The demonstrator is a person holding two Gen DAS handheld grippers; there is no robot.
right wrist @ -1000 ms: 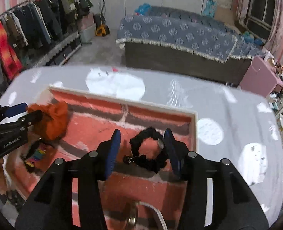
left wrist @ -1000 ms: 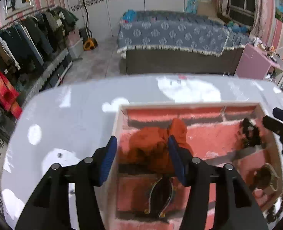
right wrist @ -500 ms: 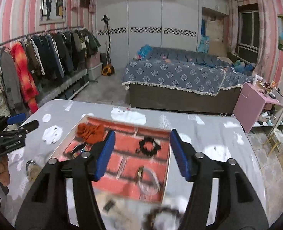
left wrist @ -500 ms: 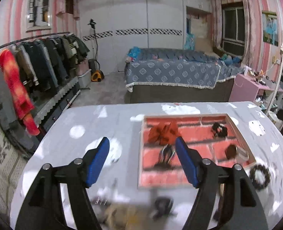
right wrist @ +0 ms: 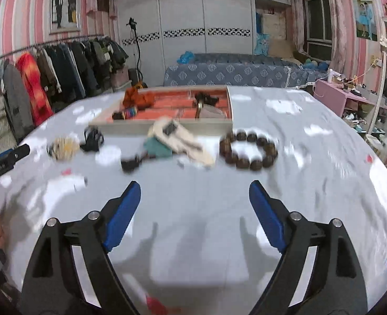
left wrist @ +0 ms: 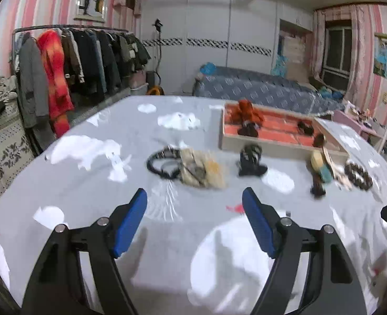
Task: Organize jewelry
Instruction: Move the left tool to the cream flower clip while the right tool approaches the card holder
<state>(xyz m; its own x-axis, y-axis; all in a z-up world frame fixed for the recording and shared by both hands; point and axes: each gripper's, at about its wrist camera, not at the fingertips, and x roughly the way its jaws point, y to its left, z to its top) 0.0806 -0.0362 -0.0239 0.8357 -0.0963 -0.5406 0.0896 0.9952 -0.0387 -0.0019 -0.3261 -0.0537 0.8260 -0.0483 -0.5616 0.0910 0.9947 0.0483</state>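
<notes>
While both grippers hover over counter [right wrist: 324, 157], left gripper [left wrist: 194, 220] and right gripper [right wrist: 194, 202] fingers opening, nothing between. Bead bracelet [right wrist: 248, 149] lies on counter just beside tray [right wrist: 167, 127]; orange scrunchie [left wrist: 247, 111] inside tray.

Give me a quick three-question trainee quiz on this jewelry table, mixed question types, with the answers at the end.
1. True or false: the dark brown wooden bead bracelet lies inside the pale-rimmed tray with the red lining.
2. Which item is in the tray? A) crumpled orange fabric scrunchie B) black hair-tie loops C) the bracelet
3. Fill in: the left tongs and right tongs each hold ____.

Key: 1 false, it lies on the grey cloud-print tablecloth; 2 A; 3 nothing, both are opening over bare cloth.
</notes>
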